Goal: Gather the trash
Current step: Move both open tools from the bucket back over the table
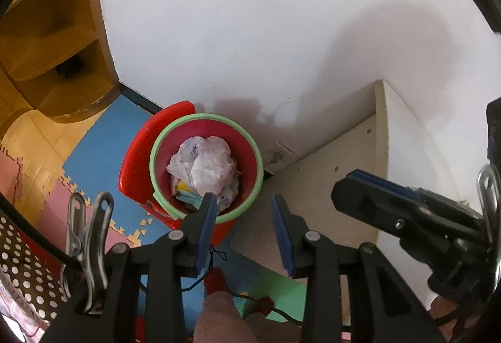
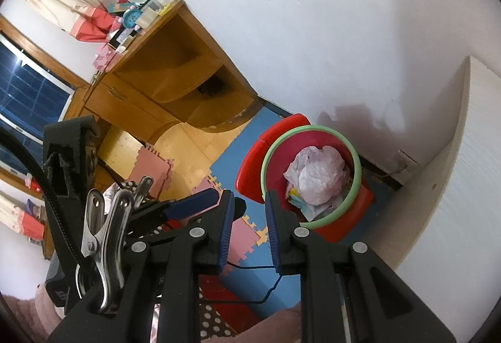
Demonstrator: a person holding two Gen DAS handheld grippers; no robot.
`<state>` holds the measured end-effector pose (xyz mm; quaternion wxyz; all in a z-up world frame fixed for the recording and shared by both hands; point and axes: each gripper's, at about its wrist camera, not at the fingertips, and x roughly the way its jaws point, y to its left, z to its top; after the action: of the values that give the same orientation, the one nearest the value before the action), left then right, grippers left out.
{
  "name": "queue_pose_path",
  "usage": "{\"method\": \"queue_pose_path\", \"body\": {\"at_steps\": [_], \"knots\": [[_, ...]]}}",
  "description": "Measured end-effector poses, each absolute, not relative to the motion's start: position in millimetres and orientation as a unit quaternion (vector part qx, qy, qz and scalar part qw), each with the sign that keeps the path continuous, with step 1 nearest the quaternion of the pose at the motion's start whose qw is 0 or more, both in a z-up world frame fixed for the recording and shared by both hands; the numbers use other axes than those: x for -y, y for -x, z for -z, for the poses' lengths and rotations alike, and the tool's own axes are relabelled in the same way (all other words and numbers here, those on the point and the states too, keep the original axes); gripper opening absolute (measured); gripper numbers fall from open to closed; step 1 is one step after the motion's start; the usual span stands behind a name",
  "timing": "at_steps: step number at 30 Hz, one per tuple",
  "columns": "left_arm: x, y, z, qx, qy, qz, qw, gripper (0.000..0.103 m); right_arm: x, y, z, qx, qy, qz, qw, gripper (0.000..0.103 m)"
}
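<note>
The red bin (image 1: 205, 167) with a green rim stands on the floor against the wall (image 1: 250, 29), where crumpled trash (image 1: 203, 164) is already contained. Both the left gripper (image 1: 244, 205) and the right gripper (image 2: 249, 202) are held above it, jaws apart and empty. A window (image 2: 28, 92) is shown only in the right wrist view.

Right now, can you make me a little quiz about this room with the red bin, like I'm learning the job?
1. True or false: the red bin is empty.
2. What colour is the ring round the bin's top: A blue, B green, C yellow?
3. What does the left gripper hold?

Key: 1 false, a crumpled plastic bag and papers lie inside. 2 B. 3 Nothing, there is only a gap between its pads.
</note>
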<state>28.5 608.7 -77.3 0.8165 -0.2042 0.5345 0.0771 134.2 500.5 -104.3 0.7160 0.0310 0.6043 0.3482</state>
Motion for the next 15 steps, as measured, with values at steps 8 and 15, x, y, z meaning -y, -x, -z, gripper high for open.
{"method": "queue_pose_path", "body": {"at_steps": [8,15], "knots": [[-590.6,-9.3,58.6,-0.529,0.194,-0.088,0.821,0.037,-483.1,-117.7,88.3,-0.594,-0.049,-0.361,0.717,0.021],[-569.8,10.2,43.1,-0.522,0.184,-0.099,0.827,0.037,-462.9,-103.2,72.9,-0.582,-0.059,-0.375,0.719,0.021]]}}
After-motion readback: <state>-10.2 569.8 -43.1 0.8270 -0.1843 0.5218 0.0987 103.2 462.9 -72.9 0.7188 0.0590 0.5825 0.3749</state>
